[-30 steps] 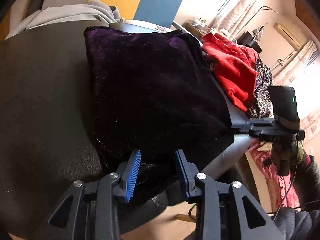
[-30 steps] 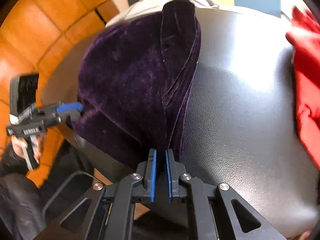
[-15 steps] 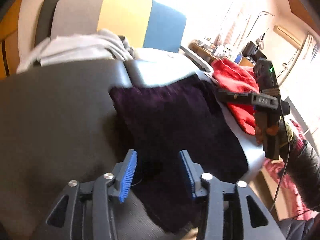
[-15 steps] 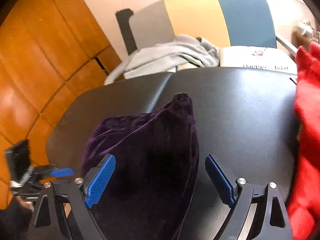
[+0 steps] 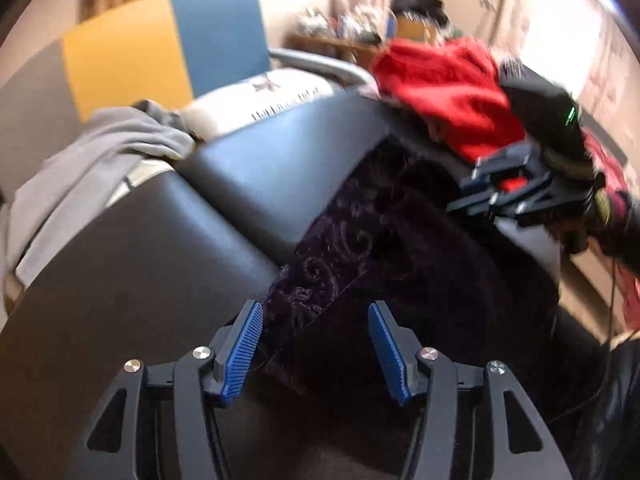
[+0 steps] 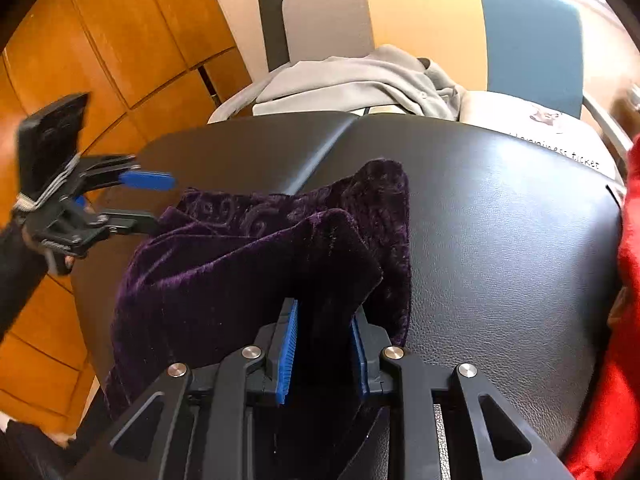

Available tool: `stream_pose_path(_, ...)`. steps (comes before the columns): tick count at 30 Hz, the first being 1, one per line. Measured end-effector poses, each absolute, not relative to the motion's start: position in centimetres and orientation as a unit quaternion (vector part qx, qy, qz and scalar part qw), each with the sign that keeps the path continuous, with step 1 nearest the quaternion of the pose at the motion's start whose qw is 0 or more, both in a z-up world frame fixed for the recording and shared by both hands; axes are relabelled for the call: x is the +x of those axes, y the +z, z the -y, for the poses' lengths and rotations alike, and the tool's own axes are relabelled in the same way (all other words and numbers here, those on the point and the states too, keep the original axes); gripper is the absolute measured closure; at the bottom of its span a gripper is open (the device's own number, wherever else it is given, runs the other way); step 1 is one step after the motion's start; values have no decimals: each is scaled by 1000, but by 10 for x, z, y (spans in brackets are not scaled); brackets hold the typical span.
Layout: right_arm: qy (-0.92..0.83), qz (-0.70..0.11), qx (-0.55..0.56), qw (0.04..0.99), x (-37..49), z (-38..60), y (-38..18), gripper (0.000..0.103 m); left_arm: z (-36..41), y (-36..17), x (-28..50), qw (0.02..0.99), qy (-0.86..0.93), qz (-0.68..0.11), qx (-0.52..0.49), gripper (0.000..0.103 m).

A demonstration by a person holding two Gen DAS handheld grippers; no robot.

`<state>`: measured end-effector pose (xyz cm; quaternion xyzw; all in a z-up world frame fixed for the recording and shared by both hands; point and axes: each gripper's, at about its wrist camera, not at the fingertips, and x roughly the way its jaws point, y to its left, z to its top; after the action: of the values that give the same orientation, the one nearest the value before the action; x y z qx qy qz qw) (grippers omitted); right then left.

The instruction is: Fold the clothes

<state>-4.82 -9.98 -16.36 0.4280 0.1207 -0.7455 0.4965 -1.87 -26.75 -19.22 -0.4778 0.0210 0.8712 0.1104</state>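
Note:
A dark purple velvet garment lies bunched on the black padded table; it also shows in the left wrist view. My right gripper is shut on a thick fold of the garment at its near edge. My left gripper is open, its blue pads on either side of the garment's patterned edge. In the right wrist view the left gripper sits at the garment's left side, jaws apart. In the left wrist view the right gripper is at the garment's far right.
A pile of red clothes lies on the table's right side, also seen in the right wrist view. A grey garment and a white printed bag lie on a grey, yellow and blue chair behind the table. Wooden panelling stands at left.
My right gripper opened, then closed on a thick fold at the garment's near edge. The flat-folded garment is now bunched and lifted. My left gripper stayed open and moved over the patterned edge.

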Motion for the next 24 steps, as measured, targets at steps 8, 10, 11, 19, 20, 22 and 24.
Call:
stream_pose_path(8,-741,-51,440,505,-66,87,-161,27,263,-199,-18,129,859,-15,-494,78)
stream_pose_path(10,-741,-75,446,495,-61,94,-167,40,263,-198,-15,124,860,-16,-495,84)
stream_pose_path(11,-744,-89,447,489,-58,98,-170,61,260,-201,-13,117,857,-29,-501,90)
stream_pose_path(19,-780,-148,395,462,-30,104,-148,93,257,-168,18,50,902,-5,-429,102)
stream_pose_path(20,-786,-145,381,464,-27,101,-138,93,262,-164,25,34,910,12,-413,102)
stream_pose_path(22,-799,-138,353,467,-21,95,-121,93,276,-166,35,-2,919,64,-389,102)
stream_pose_path(24,-805,-132,341,466,-23,95,-116,93,292,-177,42,-40,919,126,-372,102)
